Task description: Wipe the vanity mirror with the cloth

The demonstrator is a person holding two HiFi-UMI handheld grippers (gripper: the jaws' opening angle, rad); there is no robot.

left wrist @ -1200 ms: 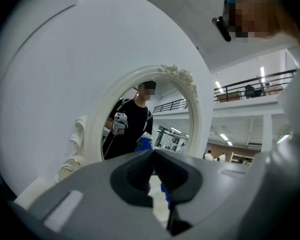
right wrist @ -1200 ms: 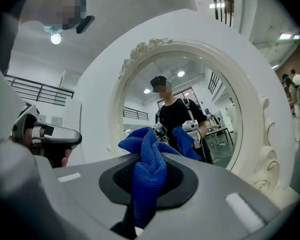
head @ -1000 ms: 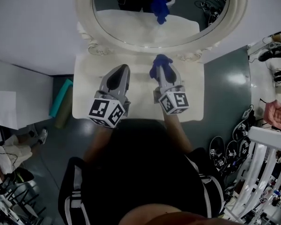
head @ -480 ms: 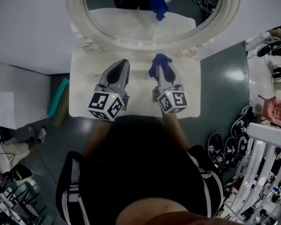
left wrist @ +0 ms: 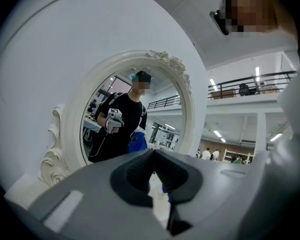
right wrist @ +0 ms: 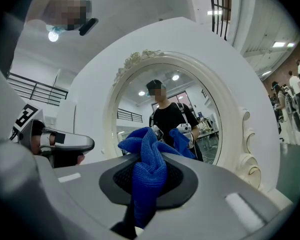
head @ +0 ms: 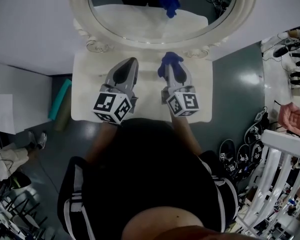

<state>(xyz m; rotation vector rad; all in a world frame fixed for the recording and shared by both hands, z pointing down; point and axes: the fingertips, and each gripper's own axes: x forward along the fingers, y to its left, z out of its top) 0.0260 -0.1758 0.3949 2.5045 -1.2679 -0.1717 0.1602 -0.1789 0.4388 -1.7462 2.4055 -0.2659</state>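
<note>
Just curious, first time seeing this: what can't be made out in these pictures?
Mirror top: head view, cut off by the upper edge.
Table front edge: head view, partly hidden by the person's torso.
Cloth lower end: right gripper view, hidden between the right tool's jaws.

— What is met ahead of the left gripper [head: 128, 63] and the right gripper [head: 169, 66]?
— A short strip of bare tabletop [head: 90, 84] is left. Beyond it the way is closed by the carved frame [head: 82, 14] of the upright vanity mirror [head: 150, 26], which is backed by the wall [head: 30, 29].
— Can anything be passed between them?
— A narrow gap is seen; the two are held side by side, apart. Wider tabletop is left outside each. The strip ahead of the right one is shortened by the cloth [head: 170, 60].
</note>
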